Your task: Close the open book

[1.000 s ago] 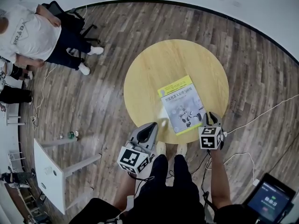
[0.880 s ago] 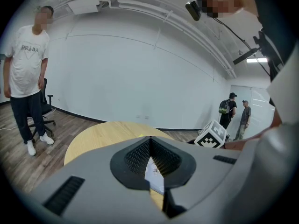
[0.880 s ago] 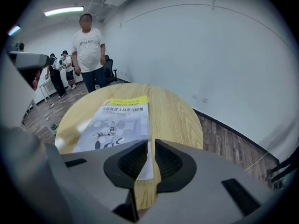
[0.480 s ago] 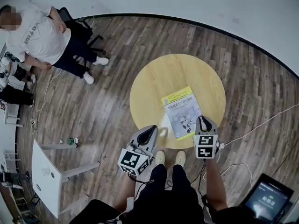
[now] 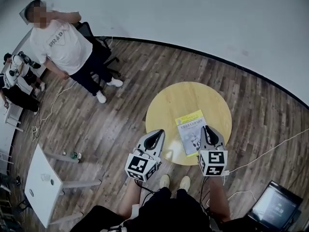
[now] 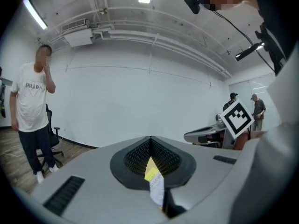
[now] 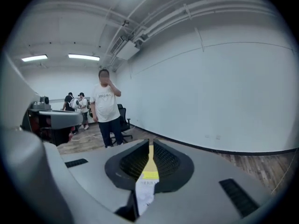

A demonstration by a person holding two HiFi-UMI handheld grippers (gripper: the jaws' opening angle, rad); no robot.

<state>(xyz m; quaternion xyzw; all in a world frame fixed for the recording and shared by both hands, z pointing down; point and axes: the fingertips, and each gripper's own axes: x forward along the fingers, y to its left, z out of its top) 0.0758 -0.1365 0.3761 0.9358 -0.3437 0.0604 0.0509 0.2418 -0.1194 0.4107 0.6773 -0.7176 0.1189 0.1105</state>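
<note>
Closest to the camera, the wearer's pale shoes (image 5: 175, 181) stood on the wood floor (image 5: 120, 110) at the near rim of the round yellow tabletop (image 5: 169, 105). Both tools hung just above that rim. The left hand-held gripper (image 5: 158, 132) had its jaws together at the tips and held nothing. The right hand-held gripper (image 5: 207, 128) had its jaws a thin slit apart, and that gap was empty too.

Between the two, nearer the right one, the book (image 5: 189, 129) lay closed and flat on the near part of the tabletop, yellow-and-white cover up. From the head view the right hand-held gripper's nose covered the book's lower right corner. A strip of the cover also showed through the gap behind each pair of jaws.

A dark screen (image 5: 274, 208) sat at the lower right, and a pale cable (image 5: 270, 149) ran across the boards toward it. To the left stood a white side table (image 5: 38, 187) with a small green bottle (image 5: 74, 154) on the floor beside it.

Farther off, a person in a white T-shirt (image 5: 63, 45) stood before a black office chair (image 5: 99, 47), well apart from the tabletop. Beyond them rose the plain white wall (image 5: 193, 13).
</note>
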